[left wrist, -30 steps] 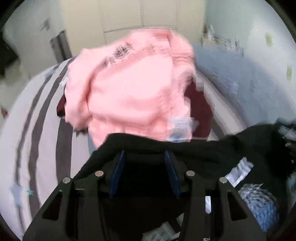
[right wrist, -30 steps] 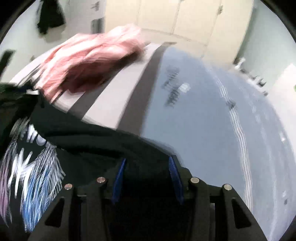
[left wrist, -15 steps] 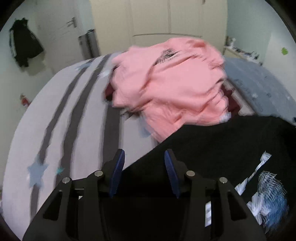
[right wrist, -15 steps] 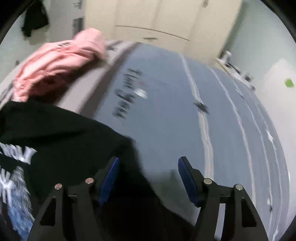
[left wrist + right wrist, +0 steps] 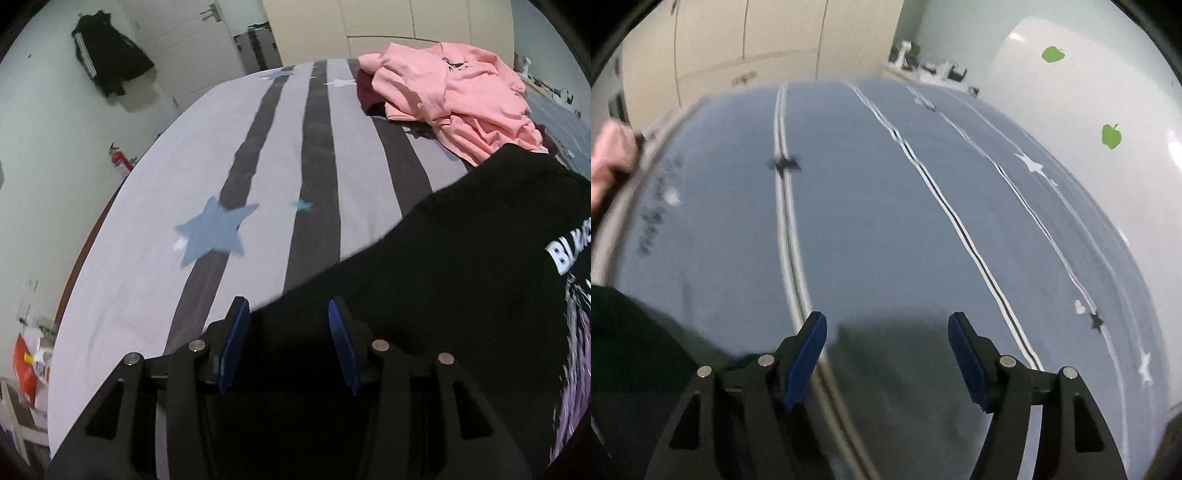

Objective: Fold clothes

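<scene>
Black shirt (image 5: 461,258) edge at left claw (image 5: 288,303), grip unclear; right claw (image 5: 886,317) opening, empty, over wide blue bedcover (image 5: 886,203).

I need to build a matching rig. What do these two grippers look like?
Both the left gripper and right gripper look alike: matte black angular linkage arms with triangular cut-outs, round silver pivot pins, and jaws faced with ribbed blue pads. No cables or sleeves show.

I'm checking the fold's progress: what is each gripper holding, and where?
Left gripper: the black shirt, by its edge. Right gripper: nothing, jaws opening over the bedspread.
</scene>
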A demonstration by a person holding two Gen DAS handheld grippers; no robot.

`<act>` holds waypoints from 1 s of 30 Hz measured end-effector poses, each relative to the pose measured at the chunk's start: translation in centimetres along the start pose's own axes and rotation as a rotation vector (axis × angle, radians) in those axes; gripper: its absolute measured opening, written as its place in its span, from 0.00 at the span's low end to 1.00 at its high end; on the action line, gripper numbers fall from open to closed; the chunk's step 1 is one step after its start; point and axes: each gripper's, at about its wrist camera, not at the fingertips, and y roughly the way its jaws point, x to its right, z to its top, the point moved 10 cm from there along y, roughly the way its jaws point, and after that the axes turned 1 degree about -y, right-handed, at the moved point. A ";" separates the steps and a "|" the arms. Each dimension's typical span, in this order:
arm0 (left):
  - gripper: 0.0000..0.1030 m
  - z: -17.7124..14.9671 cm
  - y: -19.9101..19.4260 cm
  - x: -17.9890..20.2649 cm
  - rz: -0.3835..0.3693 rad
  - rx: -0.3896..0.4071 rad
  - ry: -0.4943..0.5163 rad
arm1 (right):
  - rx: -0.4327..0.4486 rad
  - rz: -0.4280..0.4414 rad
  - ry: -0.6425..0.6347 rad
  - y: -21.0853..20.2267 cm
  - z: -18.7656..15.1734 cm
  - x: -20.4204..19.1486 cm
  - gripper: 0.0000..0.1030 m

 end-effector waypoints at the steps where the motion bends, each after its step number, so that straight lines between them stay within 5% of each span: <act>1: 0.41 -0.9 -1.0 -0.1 -0.016 0.002 -0.032 | 0.009 0.032 -0.014 -0.9 -0.2 -0.7 0.63; 7: 0.41 -6.5 -6.8 2.1 -0.131 0.020 -0.114 | 0.028 0.167 -0.146 -6.6 -7.0 -6.0 0.63; 14: 0.44 -16.0 -11.5 5.2 -0.248 -0.065 -0.178 | -0.038 0.355 -0.209 -14.6 -21.9 -11.2 0.63; 22: 0.45 -26.5 -18.2 6.2 -0.266 -0.145 -0.219 | -0.178 0.388 -0.208 -19.5 -35.1 -8.4 0.63; 30: 0.49 -34.2 -24.2 10.2 -0.272 -0.173 -0.205 | -0.193 0.411 -0.277 -22.3 -42.0 -6.2 0.63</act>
